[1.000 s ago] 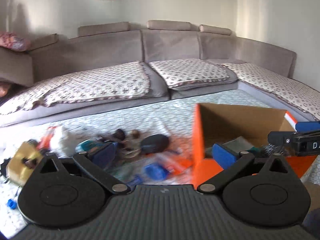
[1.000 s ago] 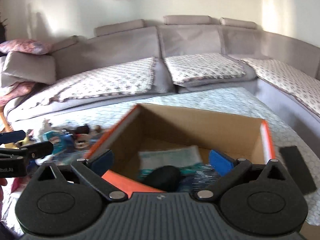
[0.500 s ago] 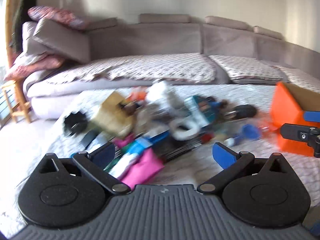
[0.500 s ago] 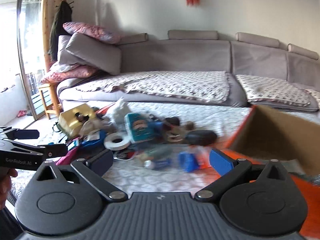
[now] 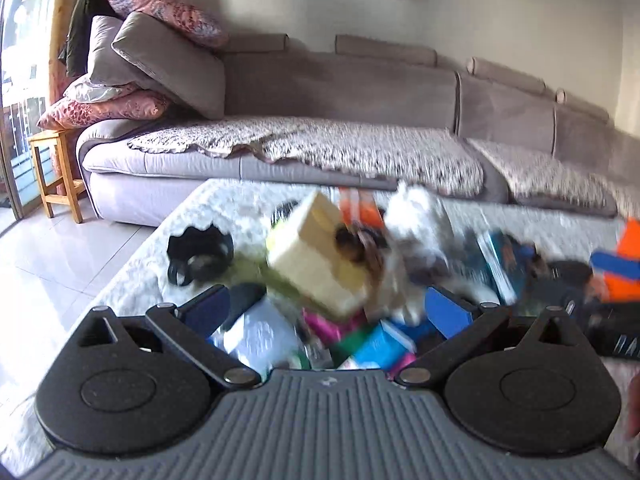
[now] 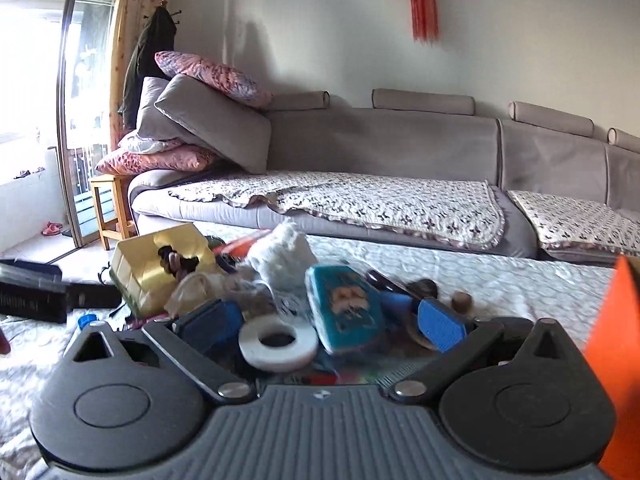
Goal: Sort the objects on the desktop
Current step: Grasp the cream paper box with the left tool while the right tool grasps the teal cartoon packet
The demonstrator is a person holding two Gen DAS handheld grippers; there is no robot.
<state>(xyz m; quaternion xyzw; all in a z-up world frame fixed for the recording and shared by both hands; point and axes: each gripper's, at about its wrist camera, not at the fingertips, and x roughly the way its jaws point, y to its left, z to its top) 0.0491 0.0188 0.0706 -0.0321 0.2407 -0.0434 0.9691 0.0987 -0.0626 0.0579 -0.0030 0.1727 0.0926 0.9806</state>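
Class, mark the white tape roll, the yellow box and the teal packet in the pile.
white tape roll [image 6: 279,343], right wrist view, flat ring face.
yellow box [image 6: 160,270], right wrist view, front side.
teal packet [image 6: 347,307], right wrist view, printed face.

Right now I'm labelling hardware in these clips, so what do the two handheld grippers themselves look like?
Both look alike: a ribbed grey body, two round black discs, black link arms on silver pivots, and blue finger pads. See the left gripper and the right gripper. The left one, seen side-on, is black with faint lettering. No cables or sleeves show.

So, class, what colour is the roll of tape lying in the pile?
White, with a dark hole in its middle. The roll of tape shows best in the right wrist view.
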